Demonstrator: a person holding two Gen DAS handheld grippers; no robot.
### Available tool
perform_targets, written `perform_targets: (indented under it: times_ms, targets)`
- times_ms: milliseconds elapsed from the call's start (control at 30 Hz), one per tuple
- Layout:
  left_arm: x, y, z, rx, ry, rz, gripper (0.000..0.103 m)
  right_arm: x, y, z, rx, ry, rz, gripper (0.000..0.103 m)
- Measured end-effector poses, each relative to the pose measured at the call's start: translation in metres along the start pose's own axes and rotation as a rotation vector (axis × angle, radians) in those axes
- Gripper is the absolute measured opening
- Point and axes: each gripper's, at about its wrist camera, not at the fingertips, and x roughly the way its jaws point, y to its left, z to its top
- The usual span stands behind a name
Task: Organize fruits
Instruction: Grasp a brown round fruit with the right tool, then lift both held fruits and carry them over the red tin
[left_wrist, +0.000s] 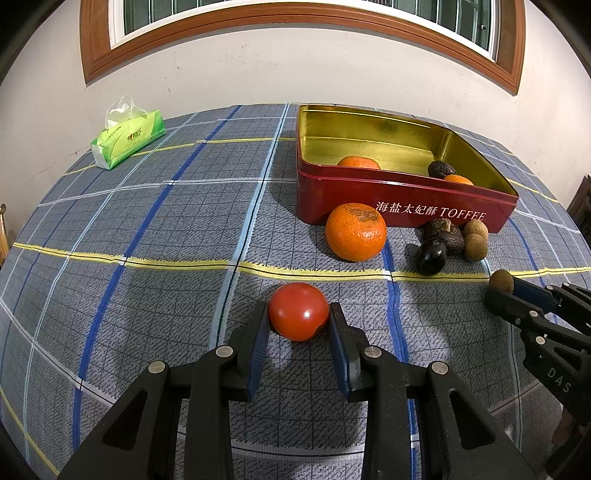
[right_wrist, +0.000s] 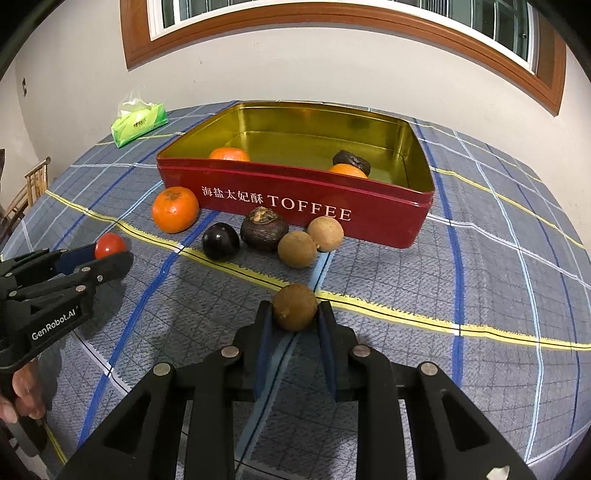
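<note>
Two grippers are each holding a fruit right now. Between the left gripper's (left_wrist: 298, 314) nearly closed pads a red tomato (left_wrist: 298, 316) is sitting, pinched at its sides, low over the cloth (left_wrist: 147, 229). The right gripper (right_wrist: 295, 312) is clamping a brown longan (right_wrist: 295, 306), its jaws drawn in as tight as they go around that small round fruit. Side grips like these are probably keeping the round fruit from rolling away.

Just ahead of the right jaws, more fruit is waiting on the cloth: two longans (right_wrist: 310, 238), a dark knobbly fruit (right_wrist: 264, 229), a black plum (right_wrist: 220, 242) and an orange (right_wrist: 175, 209), all crowding the tin's (right_wrist: 369, 221) front wall. Likely they are lying there for short carries.

Beyond them the red tin is standing open, its gold inside showing. Two oranges (right_wrist: 229, 154) and one dark fruit (right_wrist: 351, 159) are lying in it; most of its floor is bare. Both held fruits look bound for that tin. Farther left, a tissue pack (right_wrist: 139, 123) is sitting out of the way.
</note>
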Motion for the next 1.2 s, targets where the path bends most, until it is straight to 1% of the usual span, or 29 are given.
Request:
perform_targets:
  times_ms: [1200]
  targets:
    - [-0.0010, -0.0006, 0.0006, 0.004, 0.000, 0.007, 0.032, 0.0006, 0.0011, 0.0014, -0.010, 0.002, -0.011, 0.023]
